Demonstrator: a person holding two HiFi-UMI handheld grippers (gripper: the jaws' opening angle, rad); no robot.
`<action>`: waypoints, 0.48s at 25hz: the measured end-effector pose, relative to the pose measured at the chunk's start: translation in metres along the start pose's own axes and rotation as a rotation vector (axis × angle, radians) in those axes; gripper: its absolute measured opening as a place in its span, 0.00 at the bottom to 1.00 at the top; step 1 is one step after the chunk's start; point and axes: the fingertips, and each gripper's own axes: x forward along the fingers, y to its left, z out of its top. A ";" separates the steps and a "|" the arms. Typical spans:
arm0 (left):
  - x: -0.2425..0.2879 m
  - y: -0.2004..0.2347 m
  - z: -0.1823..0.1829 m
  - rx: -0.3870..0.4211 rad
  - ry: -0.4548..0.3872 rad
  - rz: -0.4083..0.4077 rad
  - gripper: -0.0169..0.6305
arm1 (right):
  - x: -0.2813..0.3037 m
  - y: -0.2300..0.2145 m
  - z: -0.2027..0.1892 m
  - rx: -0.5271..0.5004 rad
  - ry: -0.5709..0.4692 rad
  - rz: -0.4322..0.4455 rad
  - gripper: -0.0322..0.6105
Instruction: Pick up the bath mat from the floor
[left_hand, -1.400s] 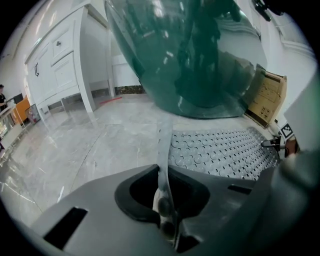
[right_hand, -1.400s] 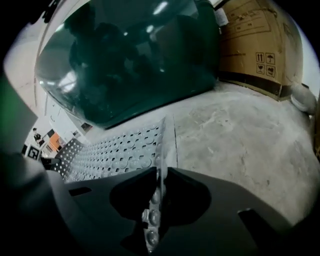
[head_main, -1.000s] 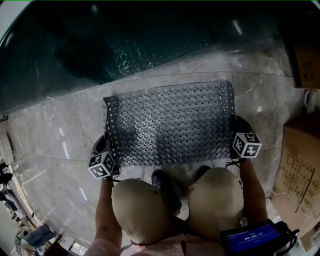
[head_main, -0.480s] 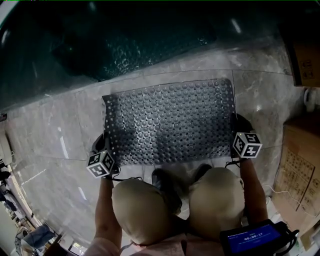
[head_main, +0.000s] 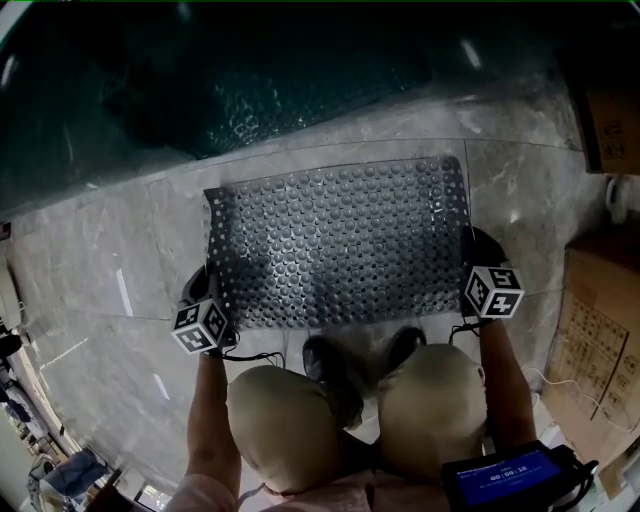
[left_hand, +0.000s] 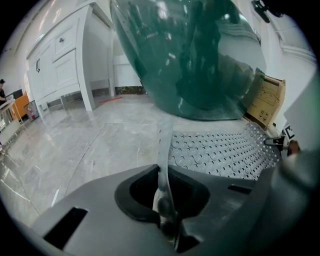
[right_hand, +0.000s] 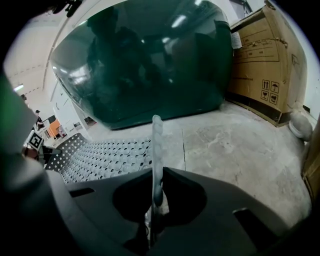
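Note:
The bath mat (head_main: 340, 245) is a grey sheet covered in round bumps and holes, stretched out over the marble floor between my two grippers. My left gripper (head_main: 207, 292) is shut on the mat's left edge near its front corner. In the left gripper view the edge (left_hand: 163, 150) rises out of the closed left gripper (left_hand: 166, 222). My right gripper (head_main: 472, 252) is shut on the right edge. The right gripper view shows that edge (right_hand: 157, 145) standing up from the pinched right gripper (right_hand: 153, 215), with the mat (right_hand: 105, 157) spreading off to the left.
A dark green tub (head_main: 250, 70) stands just beyond the mat. Cardboard boxes (head_main: 600, 350) line the right side and a white cabinet (left_hand: 65, 65) stands far left. The person's knees (head_main: 290, 420) and shoes are close behind the mat.

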 end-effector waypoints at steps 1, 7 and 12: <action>0.000 -0.001 0.001 0.001 0.000 0.000 0.08 | 0.000 0.000 0.001 0.001 -0.001 -0.003 0.09; -0.002 -0.009 0.006 0.011 -0.023 0.004 0.08 | -0.006 0.004 0.007 -0.007 -0.012 -0.016 0.09; -0.014 -0.017 0.011 -0.003 -0.037 -0.007 0.08 | -0.019 0.019 0.015 -0.030 -0.018 -0.007 0.09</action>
